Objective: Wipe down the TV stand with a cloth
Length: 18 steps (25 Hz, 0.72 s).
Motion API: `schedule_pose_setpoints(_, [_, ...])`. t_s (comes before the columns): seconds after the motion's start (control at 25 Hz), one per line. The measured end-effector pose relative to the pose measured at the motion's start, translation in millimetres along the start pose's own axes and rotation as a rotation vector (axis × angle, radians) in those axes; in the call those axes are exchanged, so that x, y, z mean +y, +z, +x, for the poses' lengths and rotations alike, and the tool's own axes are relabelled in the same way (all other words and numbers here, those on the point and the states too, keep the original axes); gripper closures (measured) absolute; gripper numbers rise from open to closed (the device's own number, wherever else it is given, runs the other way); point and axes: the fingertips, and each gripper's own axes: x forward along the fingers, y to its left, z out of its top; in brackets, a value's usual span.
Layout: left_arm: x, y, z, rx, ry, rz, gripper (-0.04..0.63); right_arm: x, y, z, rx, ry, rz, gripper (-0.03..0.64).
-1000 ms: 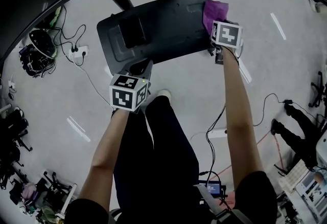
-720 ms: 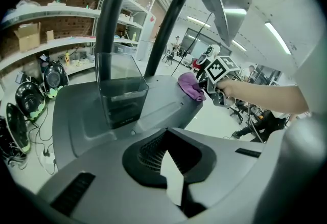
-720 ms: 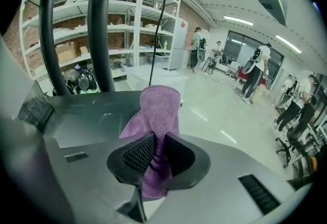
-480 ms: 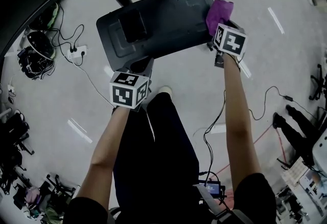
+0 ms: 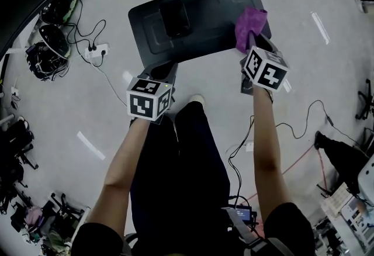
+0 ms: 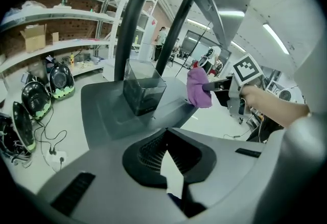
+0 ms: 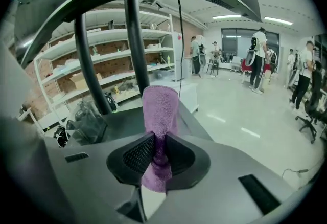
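Right gripper (image 5: pixel 250 45) was clamped on the purple cloth (image 5: pixel 249 24) - the right gripper view showed the fabric pinched between both pads, its free end sticking up past the tips. The cloth sat at the right near corner of the TV stand's dark grey base (image 5: pixel 210 33); whether it actually pressed on the surface could not be told. From the left gripper view the cloth (image 6: pixel 197 87) hung right at the base's edge.

Left gripper (image 5: pixel 161 71) was closed with nothing in it - pad tips met in its own view, only floor showing behind the gap lower down. It was over the near left edge of the base, well apart from the right gripper.

The base lay flat on the pale floor (image 5: pixel 304 97), with a dark boxy block (image 5: pixel 174 15) near its middle and two black poles (image 6: pixel 134 23) rising from the far side. A power strip with cables (image 5: pixel 93 50) lay on the floor to the left. Shelving (image 7: pixel 97 49) and people (image 7: pixel 258 59) stood in the background.
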Motion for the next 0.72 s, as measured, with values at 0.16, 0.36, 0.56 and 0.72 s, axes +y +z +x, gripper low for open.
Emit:
schedule_pose_setpoints(0.16, [11, -8, -23, -0.012, 0.015, -0.010, 0.588, 47, -21, -19, -0.001, 0.065, 0.031, 0.540])
schedule_pose_setpoints(0.36, [33, -21, -61, -0.019, 0.042, -0.014, 0.588, 115, -45, -42, 0.010, 0.144, 0.067, 0.540])
schedule_pose_setpoints(0.56, [63, -37, -89, -0.030, 0.078, -0.043, 0.588, 183, -64, -54, 0.025, 0.204, 0.067, 0.540])
schedule_pose_setpoints(0.72, [76, -47, -106, -0.037, 0.087, -0.066, 0.588, 227, -78, -62, 0.047, 0.257, 0.065, 0.540])
